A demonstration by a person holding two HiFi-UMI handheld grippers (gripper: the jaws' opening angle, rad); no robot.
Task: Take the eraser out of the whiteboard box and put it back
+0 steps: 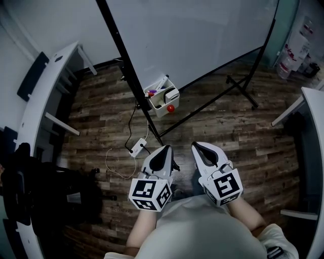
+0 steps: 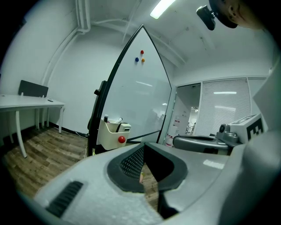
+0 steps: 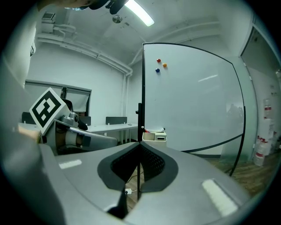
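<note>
The head view is looking dim and bluish, its corners darkening and its left edge sinking into near-black shadow. The whiteboard (image 1: 192,35) is showing flat pale grey, and the floor (image 1: 228,131) is carrying only soft shadows. In the left gripper view a ceiling lamp (image 2: 161,8) is glowing at the top and throwing faint streaks on the board. In the right gripper view a ceiling lamp (image 3: 139,13) is burning out white overhead. Both gripper views are bending straight lines and fading to black round the rim. The left tool (image 2: 144,145) and right tool (image 3: 139,147) are looking soft and grainy up close, while the far room is reading sharper.
</note>
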